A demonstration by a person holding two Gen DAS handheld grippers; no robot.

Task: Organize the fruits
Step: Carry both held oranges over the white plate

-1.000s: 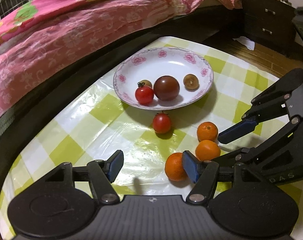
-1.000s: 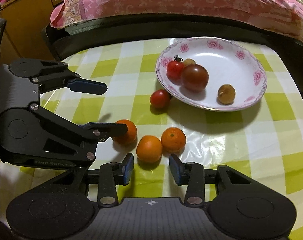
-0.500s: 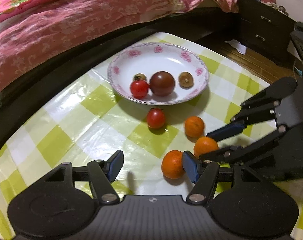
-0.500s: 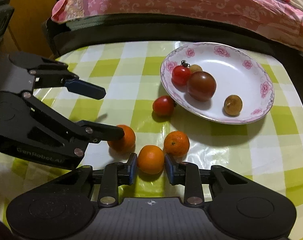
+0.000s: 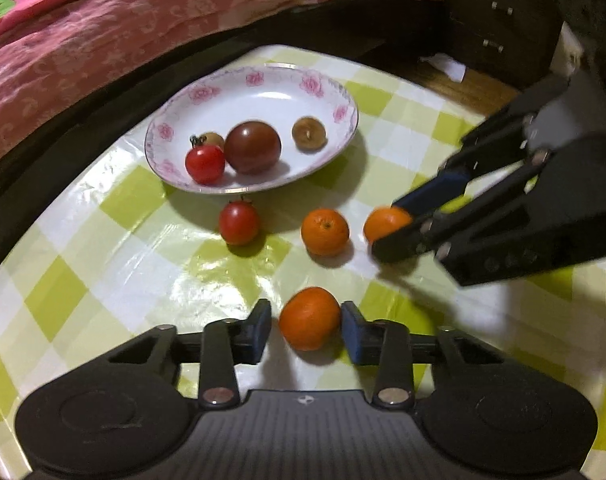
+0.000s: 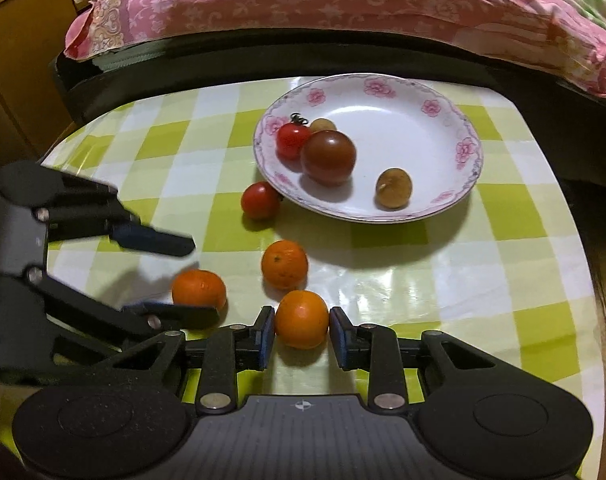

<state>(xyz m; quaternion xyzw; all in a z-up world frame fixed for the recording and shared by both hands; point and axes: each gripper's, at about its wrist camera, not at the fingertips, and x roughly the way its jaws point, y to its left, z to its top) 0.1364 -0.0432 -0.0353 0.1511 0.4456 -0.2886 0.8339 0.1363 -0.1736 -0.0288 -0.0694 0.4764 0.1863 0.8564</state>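
On the green-checked tablecloth, a mandarin [image 5: 309, 318] lies between the fingers of my left gripper [image 5: 306, 332]. Its jaws are closing, with a thin gap still on the left side. My right gripper [image 6: 301, 334] is shut on a second mandarin [image 6: 301, 320]; the left wrist view shows that gripper [image 5: 387, 226] from the side. A third mandarin [image 5: 325, 232] and a red tomato [image 5: 239, 223] lie loose in front of the flowered plate [image 5: 263, 76]. The plate holds a red tomato [image 5: 205, 164], a dark tomato [image 5: 253, 152] and a brown longan [image 5: 309, 133].
A bed with a pink quilt [image 5: 83, 52] and a dark frame runs along the table's far side. A dark dresser [image 5: 499, 28] stands at the back right. A wooden cabinet [image 6: 19, 60] is on the left beyond the table edge.
My left gripper's jaws narrowed from wide open to close around the near mandarin. The right gripper closed on its mandarin. Both shifted a little across the table.
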